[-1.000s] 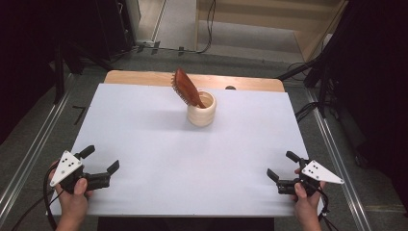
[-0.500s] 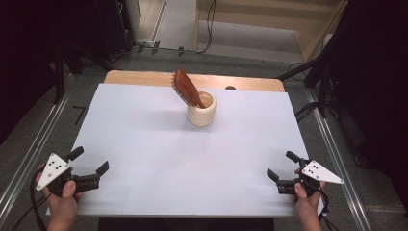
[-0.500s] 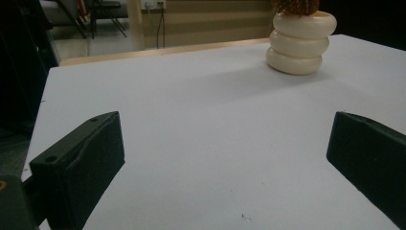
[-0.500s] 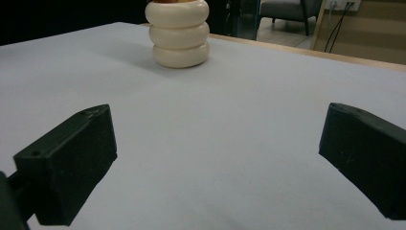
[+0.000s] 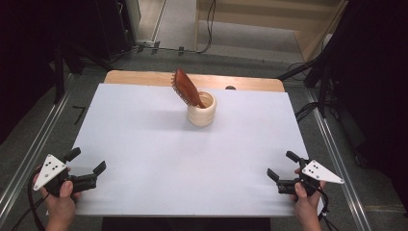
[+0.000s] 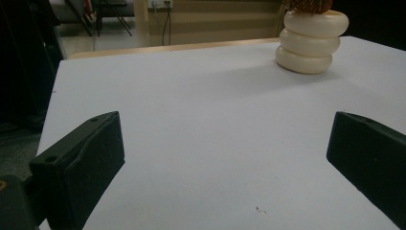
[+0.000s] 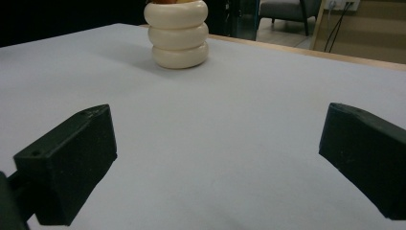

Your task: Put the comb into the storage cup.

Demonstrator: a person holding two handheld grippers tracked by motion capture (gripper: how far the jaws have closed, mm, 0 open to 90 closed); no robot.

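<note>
A cream ribbed cup [image 5: 201, 112] stands at the back middle of the white table top [image 5: 144, 134], and a brown hairbrush [image 5: 186, 87] leans out of it to the left. My left gripper [image 5: 86, 161] is held low at the front left corner, open and holding nothing. At the front right corner my right gripper [image 5: 282, 165] is open too, nothing between its jaws. The left gripper view has its gripper [image 6: 225, 143] wide apart, with the cup [image 6: 311, 40] far ahead on the right. In the right gripper view the gripper [image 7: 218, 139] faces the cup [image 7: 178, 36] ahead on the left.
A strip of bare wood [image 5: 144, 77] runs along the table's far edge. Metal rails [image 5: 337, 144] flank both sides of the table. Cables [image 5: 209, 24] lie on the floor behind, and dark equipment stands at left and right.
My left gripper slid out to the left half a second ago and has come back to the right, slightly forward. The right gripper, cup and brush have not moved.
</note>
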